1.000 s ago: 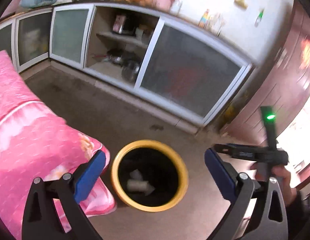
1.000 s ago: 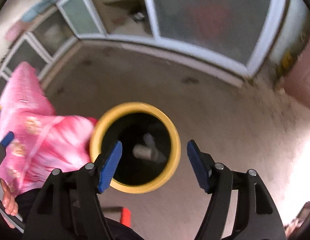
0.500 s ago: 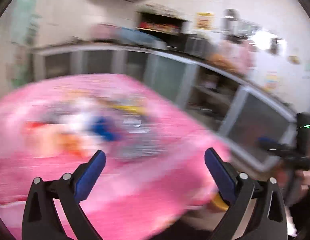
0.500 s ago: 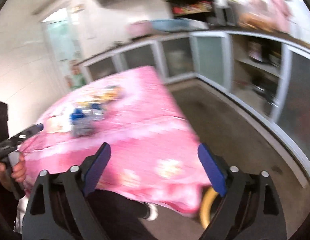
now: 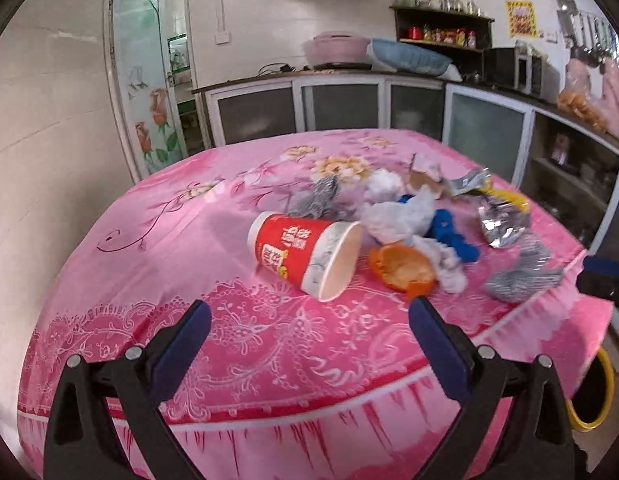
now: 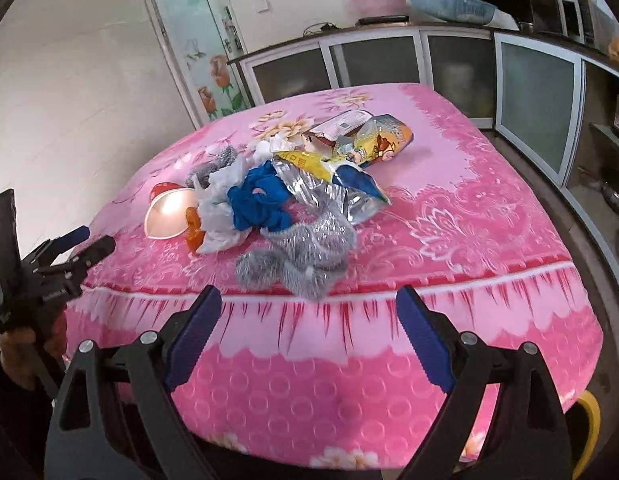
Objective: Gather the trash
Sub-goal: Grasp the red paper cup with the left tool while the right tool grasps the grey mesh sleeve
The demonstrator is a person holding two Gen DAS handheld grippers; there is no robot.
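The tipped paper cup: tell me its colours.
The paper cup is red with white marbled grey near the rim, plain inside; the left wrist view shows it best.

Your left claw (image 5: 309,330) is a black plastic frame of angular, triangular arms, each finger faced with a dark blue rubber pad (image 5: 184,348) and pinned by round silver screws. Your right claw (image 6: 309,320) is built the same, with blue pads (image 6: 423,340) and silver screws. Your left hand (image 6: 19,354) emerges from a dark sleeve beside small white lettering on the black body.
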